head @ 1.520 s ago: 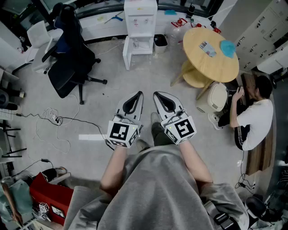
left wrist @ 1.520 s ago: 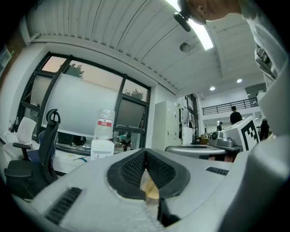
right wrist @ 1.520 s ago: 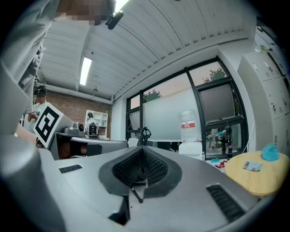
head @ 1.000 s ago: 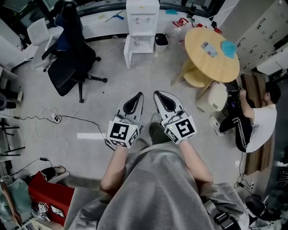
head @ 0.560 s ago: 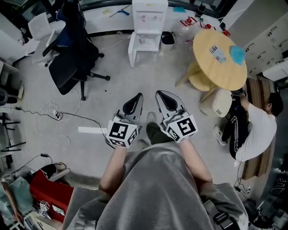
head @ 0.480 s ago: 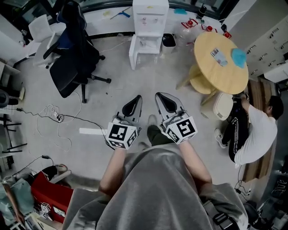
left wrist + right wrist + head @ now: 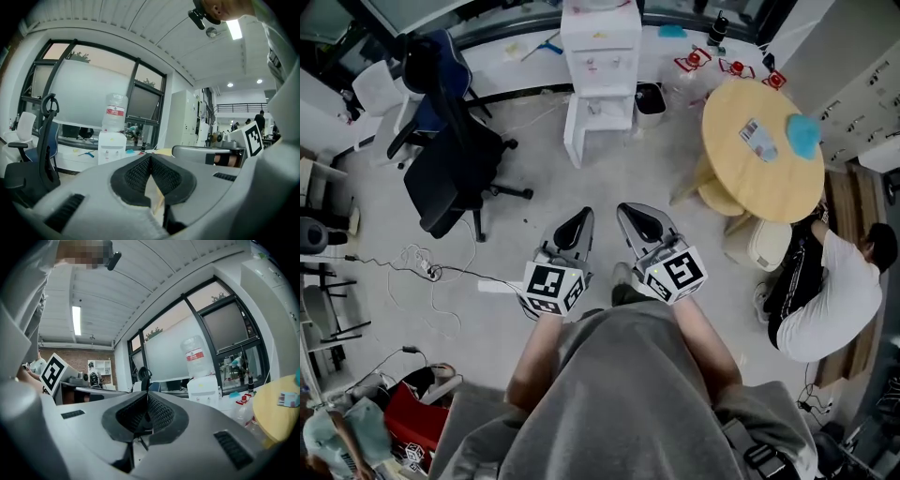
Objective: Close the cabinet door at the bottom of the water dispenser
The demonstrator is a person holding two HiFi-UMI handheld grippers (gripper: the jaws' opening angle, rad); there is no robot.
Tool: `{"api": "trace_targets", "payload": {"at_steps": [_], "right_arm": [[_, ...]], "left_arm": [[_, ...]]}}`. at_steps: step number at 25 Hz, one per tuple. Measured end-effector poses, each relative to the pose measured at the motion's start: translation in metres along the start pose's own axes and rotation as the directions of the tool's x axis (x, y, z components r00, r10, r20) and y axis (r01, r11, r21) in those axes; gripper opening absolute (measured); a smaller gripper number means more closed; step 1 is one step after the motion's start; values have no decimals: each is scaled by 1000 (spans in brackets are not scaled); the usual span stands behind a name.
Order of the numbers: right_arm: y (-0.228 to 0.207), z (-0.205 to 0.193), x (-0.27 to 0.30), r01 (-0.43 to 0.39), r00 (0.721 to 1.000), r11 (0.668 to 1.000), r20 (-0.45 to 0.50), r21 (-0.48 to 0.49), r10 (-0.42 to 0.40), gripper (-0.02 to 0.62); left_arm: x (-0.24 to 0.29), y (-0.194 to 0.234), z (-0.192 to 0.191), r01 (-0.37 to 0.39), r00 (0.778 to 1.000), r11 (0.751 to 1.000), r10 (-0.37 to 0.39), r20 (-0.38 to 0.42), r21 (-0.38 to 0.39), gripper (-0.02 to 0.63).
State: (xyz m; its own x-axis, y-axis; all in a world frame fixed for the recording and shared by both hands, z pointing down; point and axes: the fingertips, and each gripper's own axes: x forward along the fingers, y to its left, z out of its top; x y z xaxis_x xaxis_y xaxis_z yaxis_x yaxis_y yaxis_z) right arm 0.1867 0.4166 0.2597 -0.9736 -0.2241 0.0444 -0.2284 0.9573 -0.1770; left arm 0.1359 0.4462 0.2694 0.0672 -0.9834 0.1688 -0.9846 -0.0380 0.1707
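The white water dispenser (image 7: 602, 52) stands far ahead against the window wall, with a bottle on top. Its bottom cabinet door (image 7: 572, 139) stands swung open to the left. My left gripper (image 7: 580, 218) and right gripper (image 7: 631, 214) are side by side in front of my body, well short of the dispenser, both shut with nothing between the jaws. In the left gripper view the dispenser (image 7: 111, 148) shows beyond the left gripper (image 7: 151, 160). In the right gripper view the dispenser (image 7: 203, 389) lies right of the right gripper (image 7: 146, 397).
A black office chair (image 7: 450, 173) stands left of the path. A round wooden table (image 7: 761, 127) is on the right, and a person (image 7: 830, 300) sits low beside it. Cables (image 7: 422, 272) trail over the floor at left. A small black bin (image 7: 649, 97) is next to the dispenser.
The view has moved forward a little, so the dispenser, chair and table sit lower and nearer. Both grippers stay shut and side by side. The seated person has shifted.
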Motion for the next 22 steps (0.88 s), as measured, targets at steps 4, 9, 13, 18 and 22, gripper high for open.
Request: {"api": "trace_targets", "payload": {"at_steps": [4, 9, 13, 18, 22], "right_arm": [[-28, 3, 9, 20, 1000, 1000, -4, 17, -20, 11], [-52, 3, 21, 45, 999, 998, 17, 52, -46, 11], [-60, -3, 34, 51, 999, 996, 9, 76, -52, 11], [-71, -6, 63, 67, 997, 991, 15, 114, -69, 11], [-80, -8, 93, 90, 996, 988, 9, 129, -92, 11]], "left_arm": [[29, 5, 7, 9, 1000, 1000, -9, -8, 5, 6], [49, 17, 5, 5, 999, 1000, -4, -32, 8, 6], [57, 33, 6, -3, 999, 1000, 3, -36, 8, 6], [71, 61, 9, 6, 999, 1000, -6, -36, 14, 6], [83, 91, 14, 20, 999, 1000, -19, -37, 14, 6]]}}
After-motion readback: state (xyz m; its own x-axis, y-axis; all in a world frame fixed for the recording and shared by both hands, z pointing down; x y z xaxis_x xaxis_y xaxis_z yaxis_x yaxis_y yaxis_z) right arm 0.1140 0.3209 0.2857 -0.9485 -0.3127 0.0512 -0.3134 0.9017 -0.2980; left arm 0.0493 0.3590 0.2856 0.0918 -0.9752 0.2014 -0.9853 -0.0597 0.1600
